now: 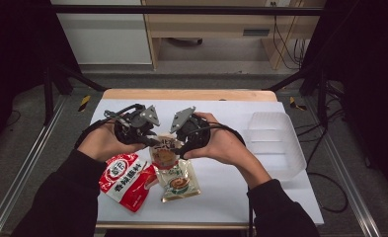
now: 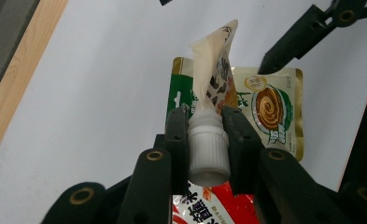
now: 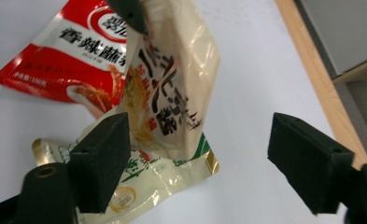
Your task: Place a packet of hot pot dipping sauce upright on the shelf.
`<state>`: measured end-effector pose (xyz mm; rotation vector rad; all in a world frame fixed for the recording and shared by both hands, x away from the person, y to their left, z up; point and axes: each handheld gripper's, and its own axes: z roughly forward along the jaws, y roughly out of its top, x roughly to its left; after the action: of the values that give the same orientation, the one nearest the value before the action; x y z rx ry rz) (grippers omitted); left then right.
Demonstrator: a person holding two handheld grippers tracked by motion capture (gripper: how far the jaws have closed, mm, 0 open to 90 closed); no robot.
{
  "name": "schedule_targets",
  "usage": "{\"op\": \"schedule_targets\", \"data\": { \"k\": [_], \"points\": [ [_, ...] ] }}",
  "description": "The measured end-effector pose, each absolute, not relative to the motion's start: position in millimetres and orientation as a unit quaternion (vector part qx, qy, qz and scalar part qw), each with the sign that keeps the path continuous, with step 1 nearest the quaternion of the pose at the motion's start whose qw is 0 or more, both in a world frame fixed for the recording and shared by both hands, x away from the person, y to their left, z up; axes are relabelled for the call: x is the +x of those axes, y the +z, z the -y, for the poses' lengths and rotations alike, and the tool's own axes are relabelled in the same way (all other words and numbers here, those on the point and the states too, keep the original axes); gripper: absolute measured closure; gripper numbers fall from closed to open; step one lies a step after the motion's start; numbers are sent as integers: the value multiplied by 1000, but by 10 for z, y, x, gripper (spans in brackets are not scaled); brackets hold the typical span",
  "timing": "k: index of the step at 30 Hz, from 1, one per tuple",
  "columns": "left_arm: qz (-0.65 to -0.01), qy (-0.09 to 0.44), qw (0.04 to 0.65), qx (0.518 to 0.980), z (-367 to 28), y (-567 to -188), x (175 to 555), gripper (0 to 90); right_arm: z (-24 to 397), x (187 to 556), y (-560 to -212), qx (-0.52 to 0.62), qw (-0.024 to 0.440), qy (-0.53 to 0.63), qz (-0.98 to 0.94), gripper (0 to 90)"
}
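Observation:
A beige spouted pouch [image 1: 164, 150] with black lettering hangs over the white table top between my two grippers. My left gripper [image 2: 208, 140] is shut on the pouch's white screw cap [image 2: 208, 149], and the pouch body [image 2: 216, 74] sticks out beyond the jaws. In the high view my left gripper [image 1: 152, 140] sits just left of the pouch. My right gripper [image 3: 207, 156] stands open with its jaws wide apart. The pouch [image 3: 172, 84] hangs near its left pad, and the right pad is well clear of it. The right gripper [image 1: 181, 148] is just right of the pouch.
A red snack packet [image 1: 125, 180] and a cream-and-green sauce packet [image 1: 179, 182] lie flat under the pouch, towards the front edge. A clear plastic tub [image 1: 275, 143] stands at the right of the white sheet. A wooden table edge [image 1: 189, 95] runs along the back.

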<state>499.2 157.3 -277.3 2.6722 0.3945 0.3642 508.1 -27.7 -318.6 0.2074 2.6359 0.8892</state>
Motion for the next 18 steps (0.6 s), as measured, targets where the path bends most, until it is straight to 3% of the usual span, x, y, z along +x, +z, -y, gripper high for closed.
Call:
{"op": "schedule_targets", "data": {
  "k": [3, 4, 7, 10, 18],
  "points": [
    [-140, 131, 207, 959, -1578, -2772, 4992, 738, 276, 5089, -3192, 68, 175, 311, -932, 275],
    [-140, 131, 206, 960, -1577, -2773, 4991, 738, 279, 5097, -3188, 69, 168, 312, -932, 346],
    [-139, 131, 207, 960, -1574, -2775, 4989, 738, 277, 5103, -3189, 66, 164, 311, -934, 404],
    [-138, 129, 209, 959, -1565, -2779, 4988, 738, 262, 5115, -3202, 57, 156, 314, -935, 527],
    [-136, 129, 212, 959, -1554, -2778, 4986, 738, 233, 5119, -3216, 57, 143, 316, -936, 686]
  ]
}}
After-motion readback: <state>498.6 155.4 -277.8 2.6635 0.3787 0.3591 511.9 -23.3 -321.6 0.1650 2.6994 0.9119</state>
